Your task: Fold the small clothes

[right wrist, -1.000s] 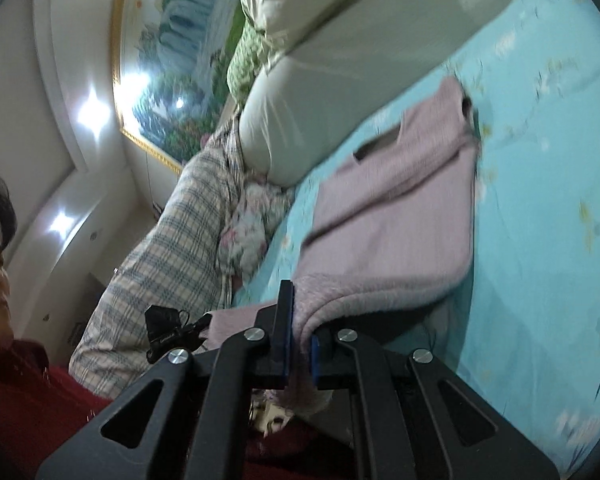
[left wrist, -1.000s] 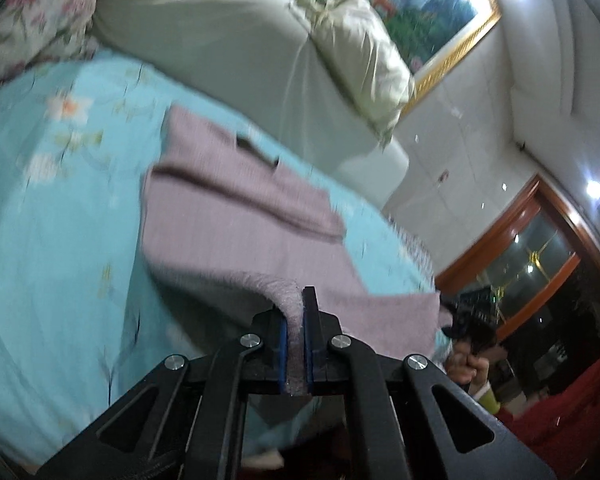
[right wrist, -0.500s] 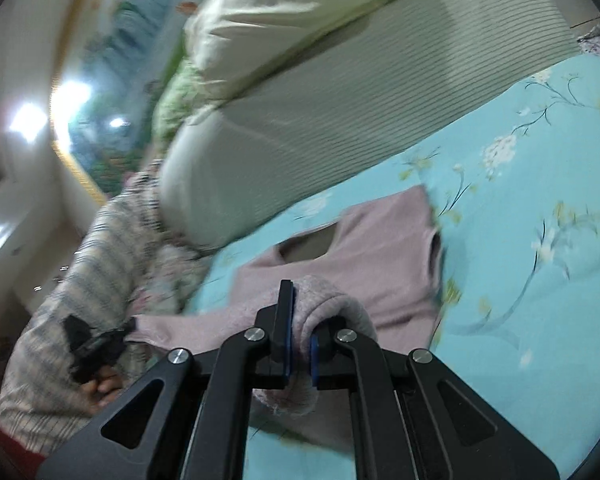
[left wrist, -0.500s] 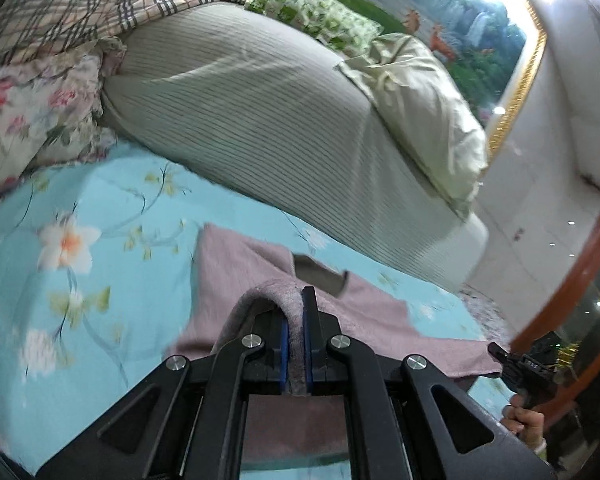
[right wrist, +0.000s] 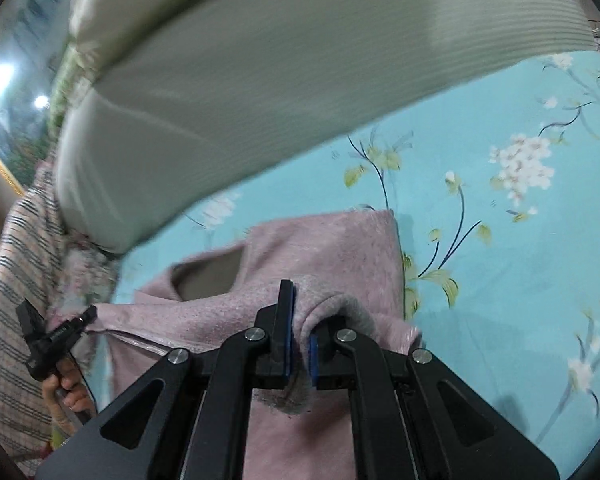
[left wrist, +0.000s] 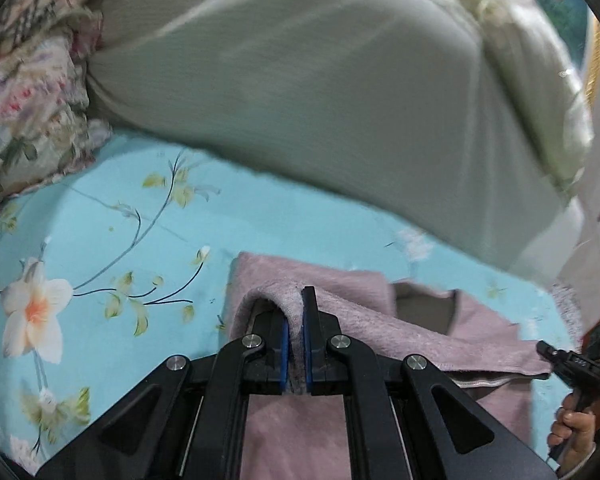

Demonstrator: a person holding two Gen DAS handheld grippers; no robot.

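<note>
A small pink fleece garment [left wrist: 384, 320] lies on a turquoise floral bedsheet [left wrist: 112, 248]. My left gripper [left wrist: 296, 312] is shut on a fold of its hem, held over the garment's upper part near the neck opening [left wrist: 424, 308]. In the right wrist view my right gripper [right wrist: 300, 320] is shut on the other hem corner of the same garment [right wrist: 332, 248], above its shoulder. The neck opening [right wrist: 208, 272] shows to the left. The lifted hem is doubled over the body.
A large grey-green ribbed pillow [left wrist: 308, 92] lies just beyond the garment. Floral and plaid bedding [left wrist: 32, 80] is piled at the left. The other gripper and hand show at each view's edge, lower right in the left wrist view [left wrist: 576, 372] and lower left in the right wrist view [right wrist: 52, 340].
Both grippers carried the hem forward over the garment toward the neckline and came lower. The pillow now fills the top of both views.
</note>
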